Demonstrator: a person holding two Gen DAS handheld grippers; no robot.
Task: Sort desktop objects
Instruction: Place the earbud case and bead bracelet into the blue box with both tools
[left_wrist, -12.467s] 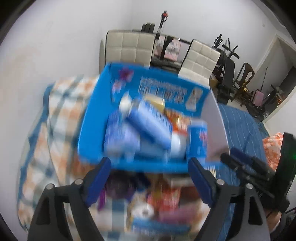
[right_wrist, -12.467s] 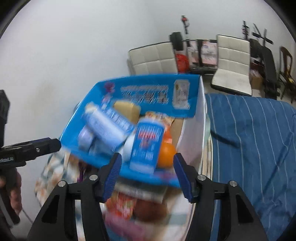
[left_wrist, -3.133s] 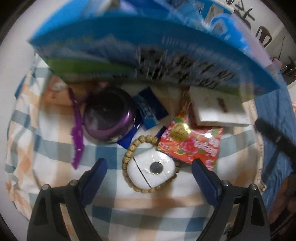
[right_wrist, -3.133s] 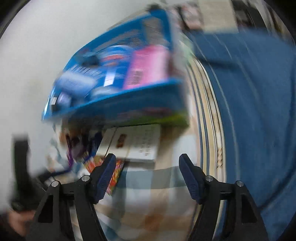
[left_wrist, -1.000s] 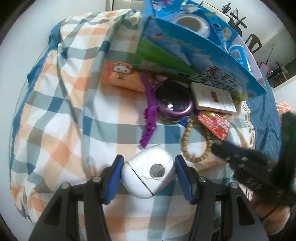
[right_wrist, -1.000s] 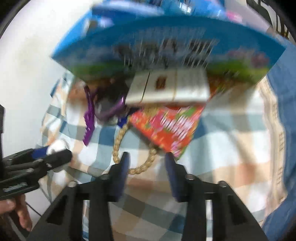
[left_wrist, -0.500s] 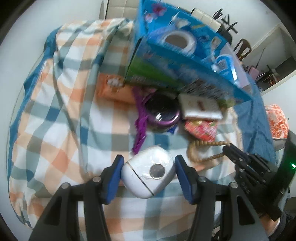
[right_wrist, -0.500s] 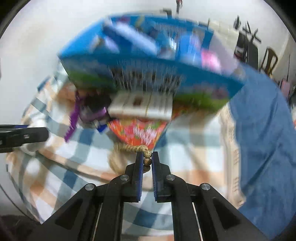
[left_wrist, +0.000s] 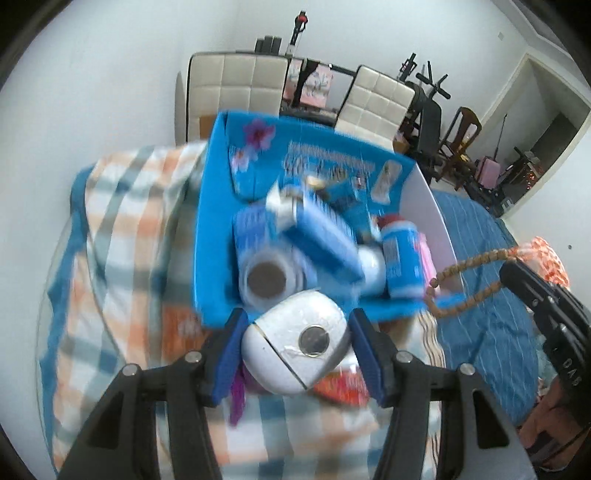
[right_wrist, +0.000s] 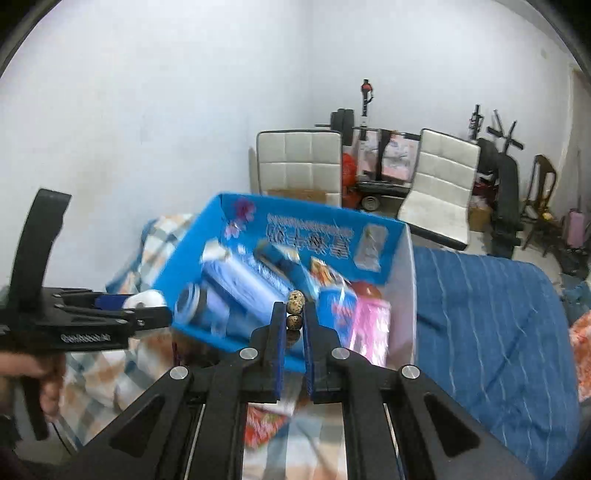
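Note:
My left gripper (left_wrist: 295, 347) is shut on a white egg-shaped case (left_wrist: 295, 350) with a round metal disc, held just in front of the near wall of the blue box (left_wrist: 214, 229). The box holds blue tubes, a tape roll (left_wrist: 266, 280) and a pink pack (right_wrist: 369, 325). My right gripper (right_wrist: 294, 314) is shut on a wooden bead bracelet (right_wrist: 295, 308), raised over the box's near edge. In the left wrist view the bracelet (left_wrist: 465, 273) hangs from the right gripper (left_wrist: 517, 273) at the box's right side.
The box stands on a checked orange-and-blue cloth (left_wrist: 122, 236). A red snack packet (left_wrist: 340, 387) and a purple item (left_wrist: 236, 395) lie on the cloth below the left gripper. A blue striped bedcover (right_wrist: 491, 325) lies to the right. Two white chairs (right_wrist: 299, 162) stand behind.
Both grippers have lifted from the cloth toward the box. The left carries the white case up to the box's near wall; the right has raised the bead bracelet off the cloth.

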